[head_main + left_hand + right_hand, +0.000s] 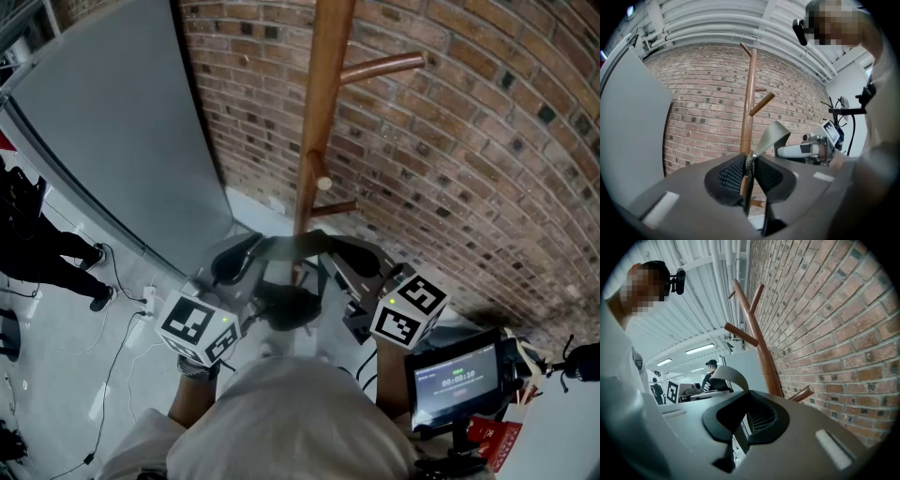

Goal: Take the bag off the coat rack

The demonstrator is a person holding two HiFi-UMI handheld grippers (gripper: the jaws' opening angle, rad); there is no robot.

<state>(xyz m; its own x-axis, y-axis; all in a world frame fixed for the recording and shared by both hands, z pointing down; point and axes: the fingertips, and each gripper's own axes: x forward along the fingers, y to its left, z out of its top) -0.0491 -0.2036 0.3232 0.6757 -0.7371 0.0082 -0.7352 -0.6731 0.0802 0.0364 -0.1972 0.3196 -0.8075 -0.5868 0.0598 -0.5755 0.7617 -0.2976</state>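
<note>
The wooden coat rack (314, 112) stands against the brick wall, with pegs high up and low down. A grey-green bag strap (295, 246) runs across the front of the pole between my two grippers. The dark bag (286, 305) hangs below it, mostly hidden by the grippers. My left gripper (251, 251) is shut on the strap's left end; in the left gripper view (749, 164) the strap (772, 136) and a metal ring sit between the pads. My right gripper (333, 248) is shut on the right end; the strap (726, 376) arches out of its jaws (743, 404).
A grey panel (122, 122) leans against the wall to the left of the rack. A small screen (457, 373) on a stand is at the lower right. A person in black (37, 246) stands on the floor at far left, with cables (117, 328) nearby.
</note>
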